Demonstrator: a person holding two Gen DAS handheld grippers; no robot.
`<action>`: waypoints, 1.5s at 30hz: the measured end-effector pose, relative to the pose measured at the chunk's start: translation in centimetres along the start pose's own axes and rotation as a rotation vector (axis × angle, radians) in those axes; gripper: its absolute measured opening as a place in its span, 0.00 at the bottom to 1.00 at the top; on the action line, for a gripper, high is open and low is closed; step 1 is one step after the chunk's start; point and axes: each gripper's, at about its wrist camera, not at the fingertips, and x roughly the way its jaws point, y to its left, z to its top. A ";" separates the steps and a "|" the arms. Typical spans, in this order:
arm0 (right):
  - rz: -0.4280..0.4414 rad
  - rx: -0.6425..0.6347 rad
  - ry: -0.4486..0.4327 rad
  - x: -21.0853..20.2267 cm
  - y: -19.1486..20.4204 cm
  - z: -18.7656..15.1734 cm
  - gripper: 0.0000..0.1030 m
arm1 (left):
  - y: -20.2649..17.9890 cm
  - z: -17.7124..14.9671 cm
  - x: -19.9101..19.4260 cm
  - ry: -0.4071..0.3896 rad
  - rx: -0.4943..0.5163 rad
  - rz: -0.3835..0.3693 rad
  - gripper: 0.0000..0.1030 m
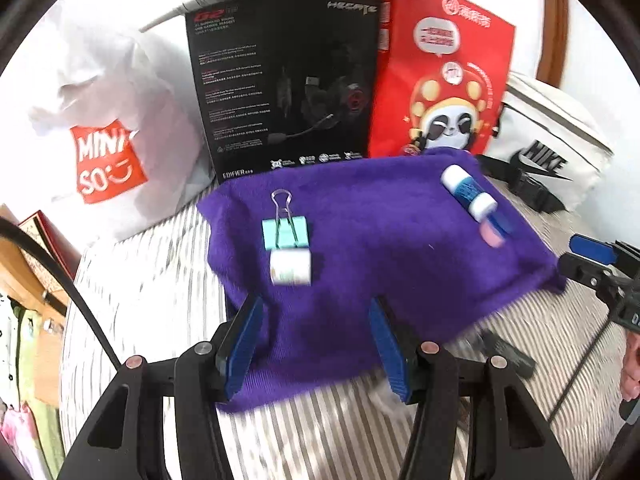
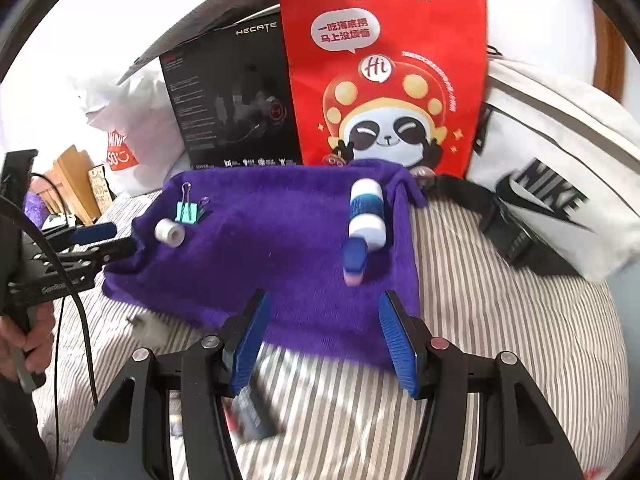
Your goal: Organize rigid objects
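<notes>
A striped bed (image 1: pixel 152 320) carries a purple cloth (image 1: pixel 380 240). On it, far right, lie a blue-and-white tube (image 1: pixel 468 192) and eraser (image 1: pixel 494 232); left, a green binder clip (image 1: pixel 285 232) touching a white tape roll (image 1: pixel 291 267). The left gripper (image 1: pixel 316 344) and right gripper (image 2: pixel 324 332) both hang released, empty.

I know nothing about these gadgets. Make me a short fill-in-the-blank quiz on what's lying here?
1. The binder clip and tape roll lie on a ____ cloth.
2. The binder clip's body is ____ in colour.
3. The red bag shows a cartoon ____.
4. Between the left gripper fingers there is ____.

Missing words: purple; green; panda; nothing
</notes>
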 end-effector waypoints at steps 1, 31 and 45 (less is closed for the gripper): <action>0.005 0.016 0.002 -0.4 0.0 -0.3 0.55 | 0.0 -0.5 -0.3 0.001 -0.008 0.005 0.52; 0.099 0.148 0.059 -2.4 0.0 -5.1 0.55 | -2.1 -5.7 3.4 0.150 -0.156 -0.003 0.42; 0.090 0.092 0.124 -0.2 0.8 -6.6 0.55 | -2.1 -6.1 3.4 0.111 -0.104 0.016 0.25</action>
